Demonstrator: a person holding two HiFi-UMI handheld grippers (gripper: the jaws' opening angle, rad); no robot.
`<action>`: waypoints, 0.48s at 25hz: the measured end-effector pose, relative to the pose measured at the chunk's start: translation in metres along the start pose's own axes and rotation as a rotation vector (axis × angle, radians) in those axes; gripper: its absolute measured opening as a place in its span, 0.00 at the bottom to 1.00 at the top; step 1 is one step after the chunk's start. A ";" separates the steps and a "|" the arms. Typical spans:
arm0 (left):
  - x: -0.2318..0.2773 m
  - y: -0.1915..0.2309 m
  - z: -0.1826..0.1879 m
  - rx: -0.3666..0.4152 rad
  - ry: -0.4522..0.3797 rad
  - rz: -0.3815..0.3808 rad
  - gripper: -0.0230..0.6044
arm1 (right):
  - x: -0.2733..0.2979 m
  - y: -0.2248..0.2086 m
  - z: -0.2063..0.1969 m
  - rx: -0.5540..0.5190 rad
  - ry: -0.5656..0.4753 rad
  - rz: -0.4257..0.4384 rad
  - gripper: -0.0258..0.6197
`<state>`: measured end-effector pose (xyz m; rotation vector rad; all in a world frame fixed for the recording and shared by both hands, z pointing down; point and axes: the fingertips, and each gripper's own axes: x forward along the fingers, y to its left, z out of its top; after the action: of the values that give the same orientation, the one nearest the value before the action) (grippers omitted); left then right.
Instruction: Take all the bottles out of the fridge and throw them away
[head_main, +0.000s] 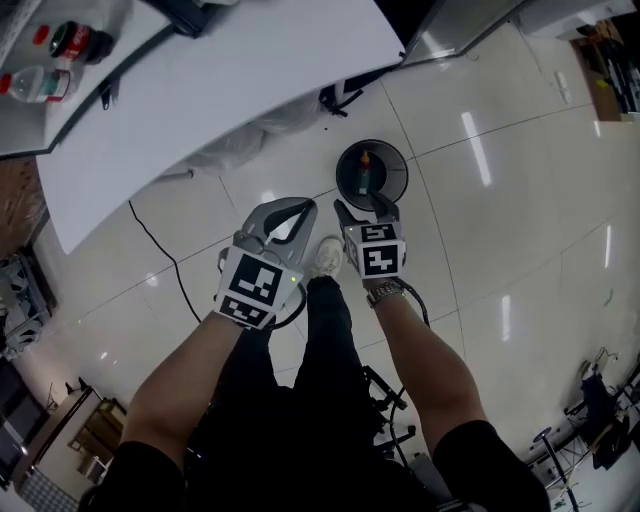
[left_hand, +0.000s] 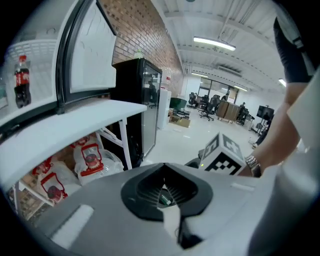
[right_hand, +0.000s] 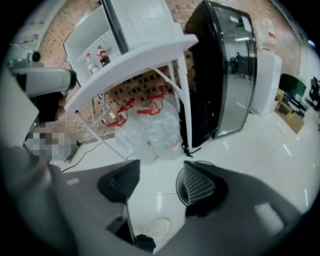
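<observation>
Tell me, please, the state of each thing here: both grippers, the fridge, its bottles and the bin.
Left gripper: fingers shut, nothing held.
Right gripper: fingers open, nothing between them.
Fridge: door open.
Cola bottle: upright in the fridge, capped.
Water bottle: in the fridge, capped.
Bin: upright, no lid, one bottle inside.

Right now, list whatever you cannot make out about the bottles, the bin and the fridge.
- Bin contents: the head view shows only an orange speck, too small to name; the right gripper view has a jaw over most of it.
- Fridge: cut off by the head view's top-left edge; only a cola bottle and a clear bottle show, so no count.
- Bin in the left gripper view: hidden behind the left gripper's own body.
</observation>
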<state>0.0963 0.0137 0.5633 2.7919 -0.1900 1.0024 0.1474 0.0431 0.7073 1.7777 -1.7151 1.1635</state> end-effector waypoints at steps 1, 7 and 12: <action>-0.010 0.003 0.008 0.000 -0.011 0.022 0.04 | -0.011 0.007 0.013 -0.025 -0.022 0.013 0.47; -0.073 0.011 0.049 -0.028 -0.094 0.138 0.04 | -0.075 0.055 0.078 -0.150 -0.129 0.087 0.47; -0.127 0.027 0.076 -0.034 -0.193 0.247 0.04 | -0.121 0.102 0.134 -0.260 -0.234 0.143 0.47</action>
<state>0.0412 -0.0196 0.4273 2.8820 -0.5835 0.7642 0.1001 -0.0025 0.5106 1.7067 -2.0518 0.7641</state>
